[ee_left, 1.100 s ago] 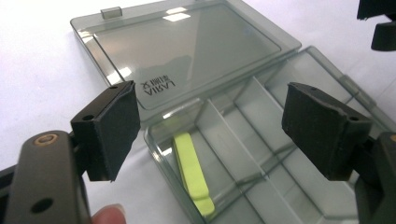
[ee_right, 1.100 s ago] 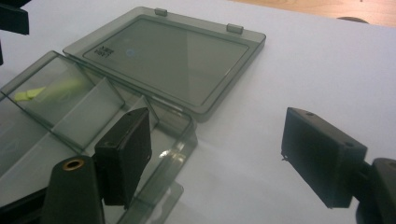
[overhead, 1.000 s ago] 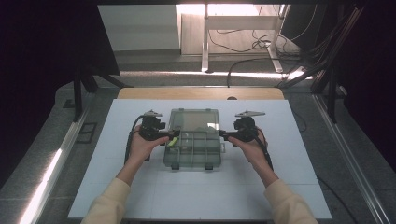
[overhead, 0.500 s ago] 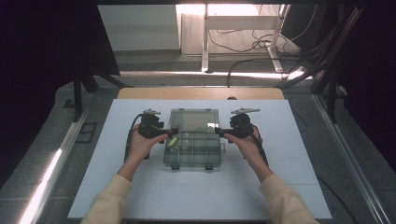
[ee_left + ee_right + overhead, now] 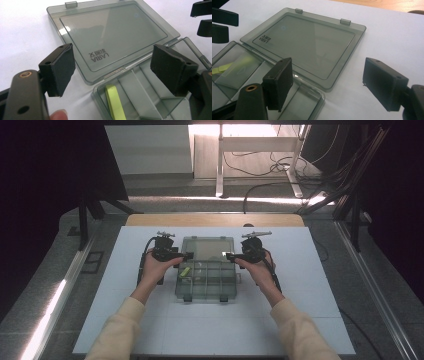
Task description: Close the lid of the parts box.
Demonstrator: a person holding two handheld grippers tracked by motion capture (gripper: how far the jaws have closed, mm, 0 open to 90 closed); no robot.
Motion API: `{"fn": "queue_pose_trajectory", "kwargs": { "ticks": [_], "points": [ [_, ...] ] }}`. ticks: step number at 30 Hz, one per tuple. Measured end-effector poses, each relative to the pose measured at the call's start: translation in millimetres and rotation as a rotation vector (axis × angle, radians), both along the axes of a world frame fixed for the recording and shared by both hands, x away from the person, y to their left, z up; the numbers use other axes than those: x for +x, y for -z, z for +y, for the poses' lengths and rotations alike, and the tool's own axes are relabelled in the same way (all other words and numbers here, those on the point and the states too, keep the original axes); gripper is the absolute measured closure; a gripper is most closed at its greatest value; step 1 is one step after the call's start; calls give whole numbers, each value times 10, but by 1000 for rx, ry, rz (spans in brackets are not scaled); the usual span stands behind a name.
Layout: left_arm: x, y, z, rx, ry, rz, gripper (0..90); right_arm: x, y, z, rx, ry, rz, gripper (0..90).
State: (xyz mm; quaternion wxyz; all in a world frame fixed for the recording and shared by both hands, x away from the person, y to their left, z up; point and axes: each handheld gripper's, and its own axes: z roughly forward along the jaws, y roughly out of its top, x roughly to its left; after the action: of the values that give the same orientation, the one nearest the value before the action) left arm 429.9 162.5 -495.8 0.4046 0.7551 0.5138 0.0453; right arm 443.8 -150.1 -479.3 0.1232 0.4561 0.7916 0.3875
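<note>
A smoke-grey transparent plastic compartment box (image 5: 205, 280) sits at the middle of the white table top (image 5: 310, 320), its hinged lid (image 5: 207, 248) folded flat on the table at the far side. The left gripper (image 5: 186, 255) stands at the box's far-left corner and the right gripper (image 5: 229, 255) at its far-right corner, both near the hinge line. Both pairs of jaws are spread wide and hold nothing.

Judged step: closing the lid, or taking something out of the box. To close it, bring each gripper to a far corner of the lid, lift both sides evenly, and swing the lid about the hinge without dragging the base. Keep the pads clear of the compartments.

The high view gives the overall layout: box centred, one hand on each side. The left gripper view adds detail: a yellow-green flat strip (image 5: 115, 103) lying in the far-left compartment, lettering on the lid (image 5: 100, 54), and one latch tab (image 5: 70, 4) at the lid's free edge. The right gripper view shows two latch tabs (image 5: 345, 21) and the empty right-hand compartments (image 5: 299, 105).
</note>
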Motion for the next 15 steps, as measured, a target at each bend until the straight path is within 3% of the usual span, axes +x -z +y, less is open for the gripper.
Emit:
{"fn": "queue_pose_trajectory", "kwargs": {
  "ticks": [3, 15],
  "points": [
    [32, -1, -3, -14, 3, 11, 208, 34, 16, 19, -8, -1, -6, 248],
    [143, 69, 20, 25, -15, 47, 213, 154, 113, 71, -17, 19, 39, 257]
  ]
}}
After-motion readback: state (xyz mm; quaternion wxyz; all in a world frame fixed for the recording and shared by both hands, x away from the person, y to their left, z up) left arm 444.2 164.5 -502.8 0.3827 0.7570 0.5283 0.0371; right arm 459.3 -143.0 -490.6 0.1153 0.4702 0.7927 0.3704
